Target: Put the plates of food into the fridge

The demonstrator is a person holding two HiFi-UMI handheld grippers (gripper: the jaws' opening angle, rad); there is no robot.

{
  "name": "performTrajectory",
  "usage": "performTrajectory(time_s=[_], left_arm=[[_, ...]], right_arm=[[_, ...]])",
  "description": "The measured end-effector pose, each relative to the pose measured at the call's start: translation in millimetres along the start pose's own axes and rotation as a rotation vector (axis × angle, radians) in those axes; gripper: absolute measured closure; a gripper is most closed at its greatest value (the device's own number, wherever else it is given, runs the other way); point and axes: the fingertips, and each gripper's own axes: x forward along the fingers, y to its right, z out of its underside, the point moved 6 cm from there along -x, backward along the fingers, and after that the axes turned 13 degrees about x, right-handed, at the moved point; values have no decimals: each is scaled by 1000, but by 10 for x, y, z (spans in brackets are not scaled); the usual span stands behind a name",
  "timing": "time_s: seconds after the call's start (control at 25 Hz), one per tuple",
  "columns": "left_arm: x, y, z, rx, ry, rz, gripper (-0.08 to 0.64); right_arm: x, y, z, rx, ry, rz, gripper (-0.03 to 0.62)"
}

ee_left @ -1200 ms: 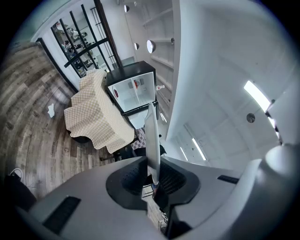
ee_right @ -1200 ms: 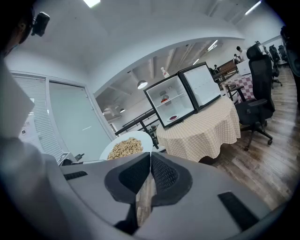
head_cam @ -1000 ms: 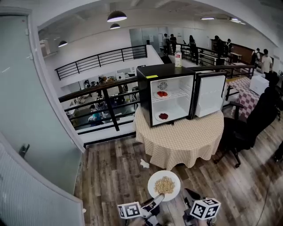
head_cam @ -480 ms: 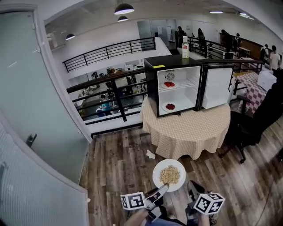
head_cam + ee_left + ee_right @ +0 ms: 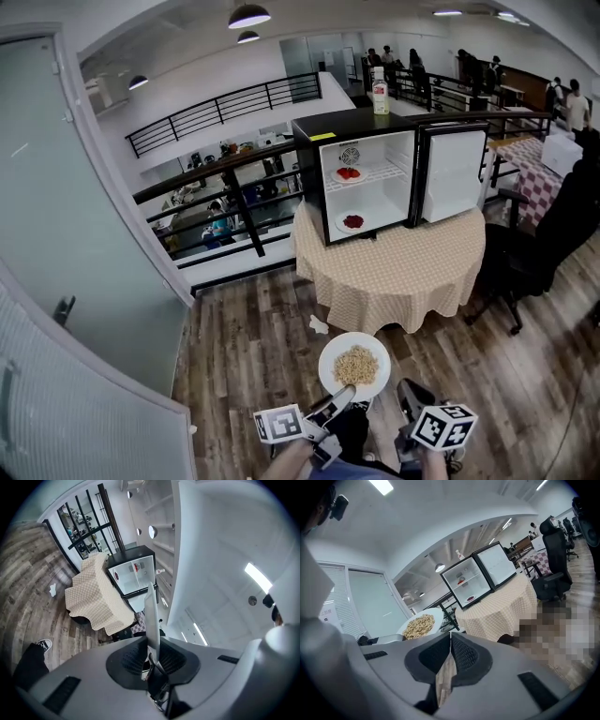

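White round plate of pale noodles (image 5: 353, 365) near, above wood floor (image 5: 248, 347), rim clamped in left tool (image 5: 339, 401). Right tool (image 5: 410, 392) closed, empty. Open black mini fridge (image 5: 349, 128) far, on checked-cloth desk (image 5: 394, 272).

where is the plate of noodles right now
The plate of noodles is low at centre of the head view, gripped by its near edge in the left tool, over the wooden floor, short of the round table with the open fridge.
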Motion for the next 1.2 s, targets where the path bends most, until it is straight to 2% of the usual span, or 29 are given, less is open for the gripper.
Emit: performTrajectory(time_s=[0.4, 0.72, 0.92, 1.2], left_arm=[[684, -248, -243, -18, -52, 41, 500], [1301, -574, -789, -29, -68, 42, 500], [1658, -818, -1156, -31, -83, 39, 500], [2117, -1171, -1631, -39, -102, 56, 500]], right_arm=[[315, 324, -439, 23, 25, 41, 571], [980, 488, -988, 40, 8, 30, 571], [1385, 632, -1278, 52, -2, 52, 571], [1944, 619, -1691, 81, 14, 58, 571]])
